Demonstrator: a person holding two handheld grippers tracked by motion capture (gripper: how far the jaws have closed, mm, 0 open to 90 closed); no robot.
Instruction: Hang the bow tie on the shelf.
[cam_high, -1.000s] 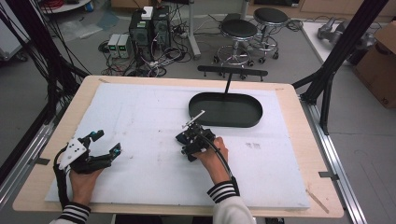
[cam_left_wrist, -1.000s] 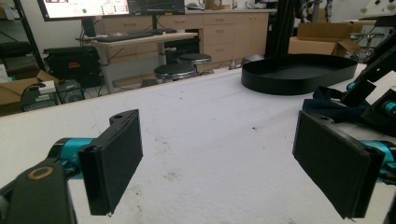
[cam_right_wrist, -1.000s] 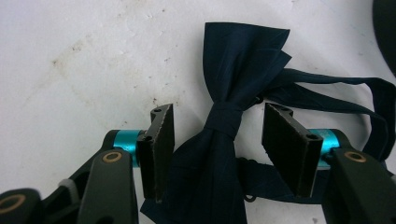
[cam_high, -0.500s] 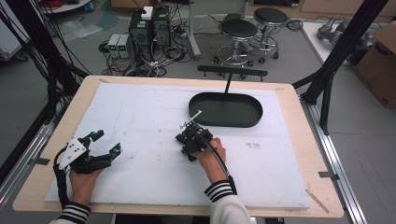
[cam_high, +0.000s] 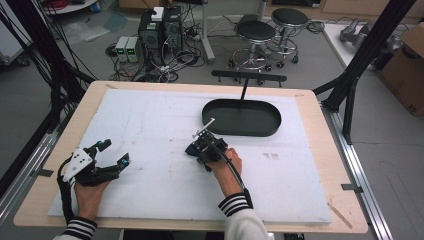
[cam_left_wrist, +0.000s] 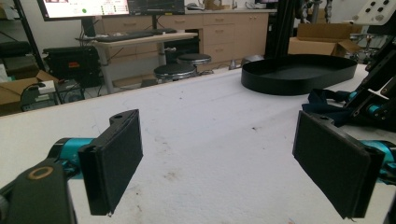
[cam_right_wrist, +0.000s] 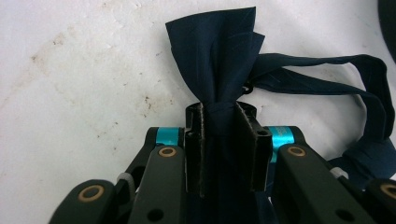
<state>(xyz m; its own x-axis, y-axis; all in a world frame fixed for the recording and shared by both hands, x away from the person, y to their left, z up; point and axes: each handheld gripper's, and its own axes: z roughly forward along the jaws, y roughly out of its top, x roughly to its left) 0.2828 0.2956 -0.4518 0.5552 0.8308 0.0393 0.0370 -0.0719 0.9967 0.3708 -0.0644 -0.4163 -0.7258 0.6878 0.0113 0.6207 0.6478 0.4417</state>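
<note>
Right gripper: jaws pinched tight on the bow tie at its knot.
Bow tie: lies on the white mat, near the black tray.
Left gripper: jaws spread wide, holding nothing, over the mat.

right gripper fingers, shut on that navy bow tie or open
Shut on it: in the right gripper view the right gripper fingers pinch the navy bow tie at its knot, with no gap.
</note>
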